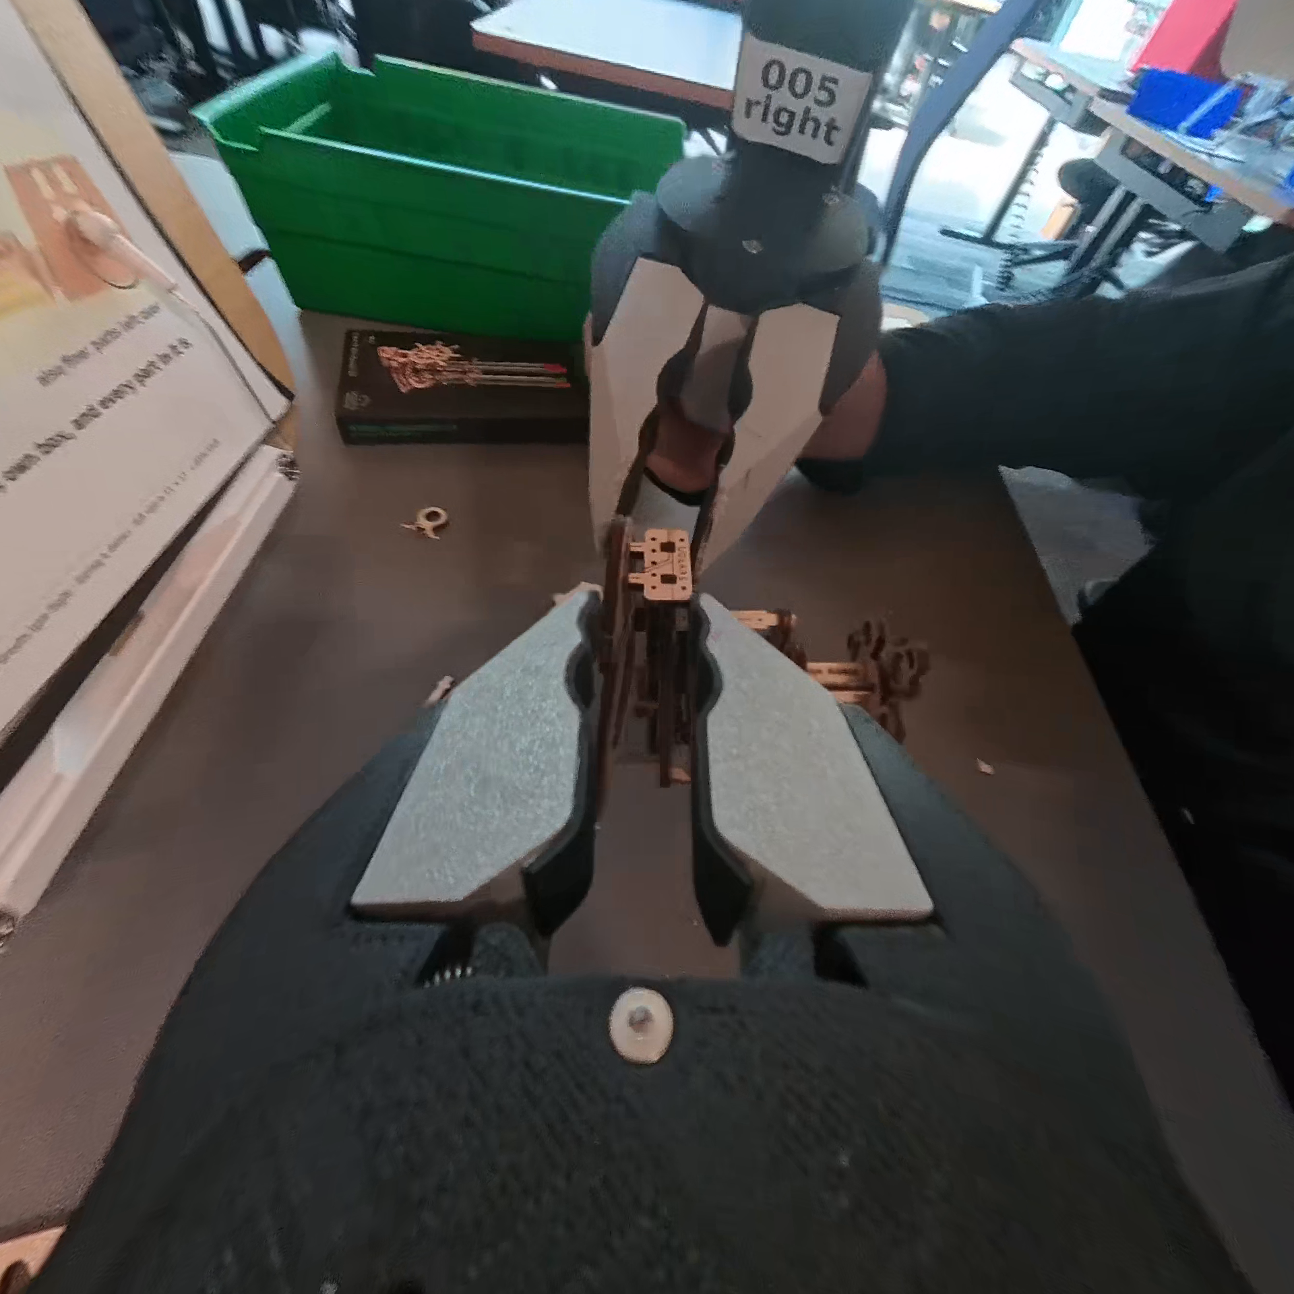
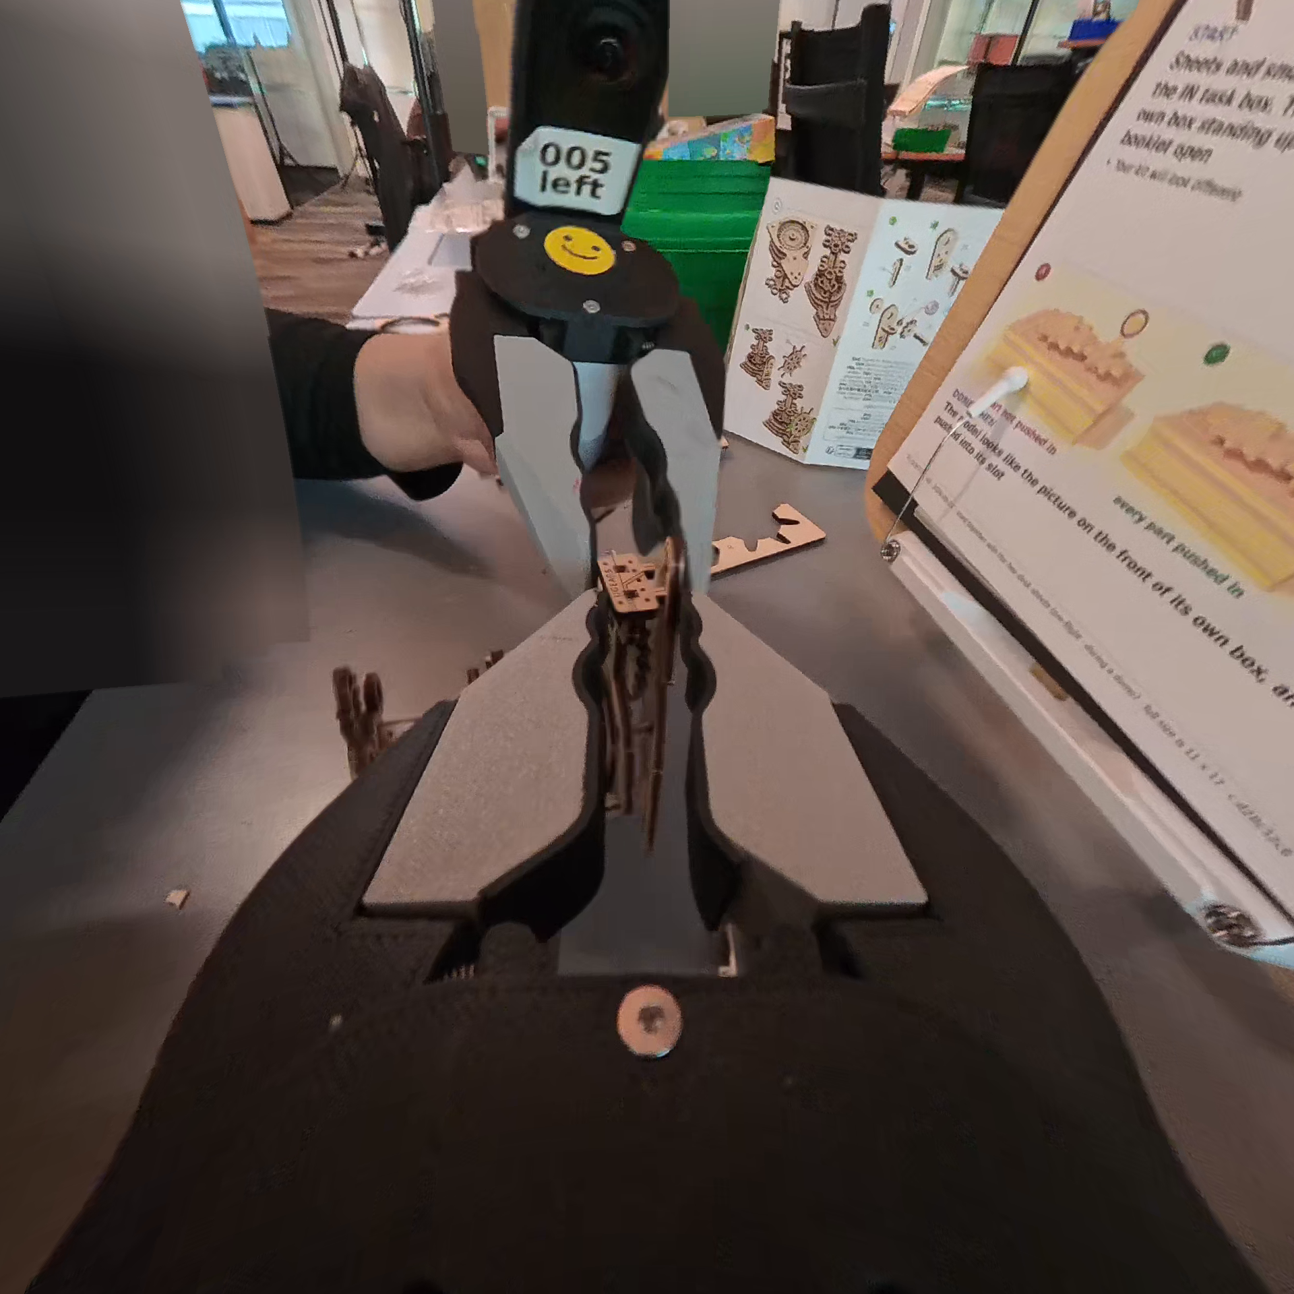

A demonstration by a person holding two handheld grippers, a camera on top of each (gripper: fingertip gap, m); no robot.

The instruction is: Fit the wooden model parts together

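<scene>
Centrally, item one: wooden model assembly point(image 1: 648, 672), thin laser-cut ply, several dark-edged plates stacked edge-on with a pale perforated connector piece point(image 1: 665, 564) at its top end. Held above the dark table point(image 1: 350, 700), between both grippers.

Handling, as judged: very light, stiff across the plates but brittle at tabs and slots; likely to snap if twisted or squeezed on the thin edges. Best taken on the flat outer faces, pressure along the plane of the joints.

Left gripper point(image 1: 648, 630): closed on the assembly's lower body, pads against its outer plates.

Right gripper point(image 2: 641, 630): closed on the same assembly from the opposite side, fingers meeting it near the connector piece point(image 2: 630, 585).

Loose stock: further wooden parts point(image 1: 861, 669) on the table just beyond; a small ring-shaped offcut point(image 1: 428, 522); a notched ply strip point(image 2: 767, 543).

Surroundings: dark product box point(image 1: 462, 388), green bins point(image 1: 434, 203), folded instruction booklet point(image 2: 840, 322) standing, printed instruction board point(image 2: 1120, 420) propped alongside.
</scene>
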